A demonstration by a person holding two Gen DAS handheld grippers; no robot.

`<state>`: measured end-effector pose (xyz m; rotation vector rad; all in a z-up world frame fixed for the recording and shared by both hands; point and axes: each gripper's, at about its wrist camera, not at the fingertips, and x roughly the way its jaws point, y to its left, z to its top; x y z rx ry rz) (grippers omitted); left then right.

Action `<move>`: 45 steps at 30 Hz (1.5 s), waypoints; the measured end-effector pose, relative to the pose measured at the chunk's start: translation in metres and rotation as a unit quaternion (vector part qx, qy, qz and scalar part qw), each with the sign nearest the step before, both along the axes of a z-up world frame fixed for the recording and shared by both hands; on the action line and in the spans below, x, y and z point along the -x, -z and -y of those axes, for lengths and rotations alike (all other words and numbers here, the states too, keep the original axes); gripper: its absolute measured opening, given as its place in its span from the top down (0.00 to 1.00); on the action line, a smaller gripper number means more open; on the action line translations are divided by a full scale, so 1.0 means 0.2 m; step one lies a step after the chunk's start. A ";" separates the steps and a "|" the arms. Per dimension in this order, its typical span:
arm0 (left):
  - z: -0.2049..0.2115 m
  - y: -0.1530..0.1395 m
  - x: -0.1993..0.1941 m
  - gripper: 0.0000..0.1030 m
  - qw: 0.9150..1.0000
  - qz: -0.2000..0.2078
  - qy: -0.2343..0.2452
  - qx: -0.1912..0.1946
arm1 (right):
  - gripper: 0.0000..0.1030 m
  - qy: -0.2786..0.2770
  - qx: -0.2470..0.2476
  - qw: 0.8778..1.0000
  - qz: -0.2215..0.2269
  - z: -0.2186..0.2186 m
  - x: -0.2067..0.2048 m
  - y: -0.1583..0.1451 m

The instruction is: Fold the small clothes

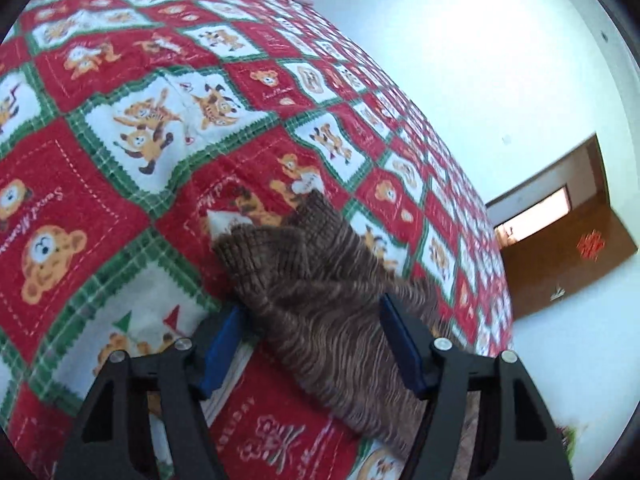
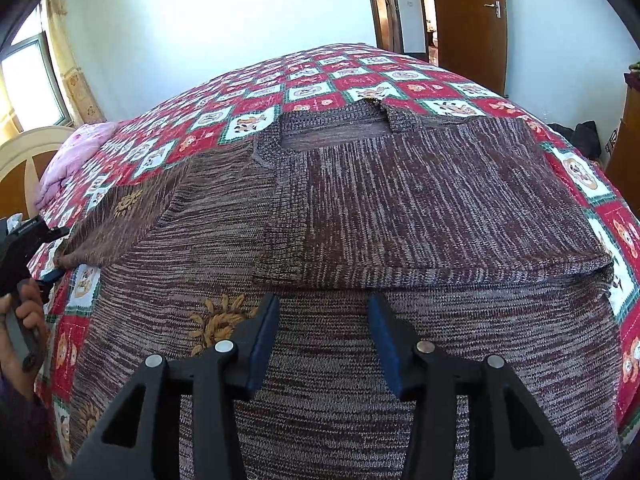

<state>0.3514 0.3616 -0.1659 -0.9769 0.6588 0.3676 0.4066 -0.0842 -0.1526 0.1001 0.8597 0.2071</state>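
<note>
A brown marled knit sweater (image 2: 360, 208) lies spread flat on the red, green and white bear-print quilt (image 2: 404, 80), with its right sleeve (image 2: 452, 196) already folded across the chest and its left sleeve (image 2: 160, 200) lying out towards the quilt's edge. The left gripper (image 1: 310, 344) stands part open with that sleeve's ribbed cuff (image 1: 260, 248) between its blue pads (image 1: 222, 350); motion blur makes it hard to say, but the pads do not seem to be pressing the knit yet. The right gripper (image 2: 324, 344) hovers low over the sweater's body, jaws half open and holding nothing. To do the sleeve fold well, the left should probably bite both layers of the cuff squarely, lift only enough to clear the body, and carry it straight across so it mirrors the right one, while the right pins the shoulder line to stop the loose knit dragging.
</note>
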 end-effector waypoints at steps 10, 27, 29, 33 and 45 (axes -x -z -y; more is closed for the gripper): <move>-0.03 0.04 0.07 0.89 1.000 0.002 -0.003 -0.010 | 0.53 0.001 -0.006 1.000 0.000 0.01 0.00 0.01; 1.09 -0.43 -0.16 0.90 0.923 0.099 0.306 -0.212 | 0.53 0.005 -0.036 0.999 0.001 0.04 -0.01 0.01; 1.28 -0.36 -0.17 0.90 0.906 0.082 0.351 -0.221 | 0.53 0.005 -0.041 0.999 0.001 0.05 -0.01 0.01; 1.46 -0.19 -0.17 0.90 0.889 0.033 0.387 -0.243 | 0.53 0.006 -0.049 0.999 0.001 0.06 0.00 0.01; 1.43 -0.12 0.02 0.44 0.907 0.047 0.376 -0.184 | 0.53 0.010 -0.080 0.997 0.010 0.10 0.01 -0.03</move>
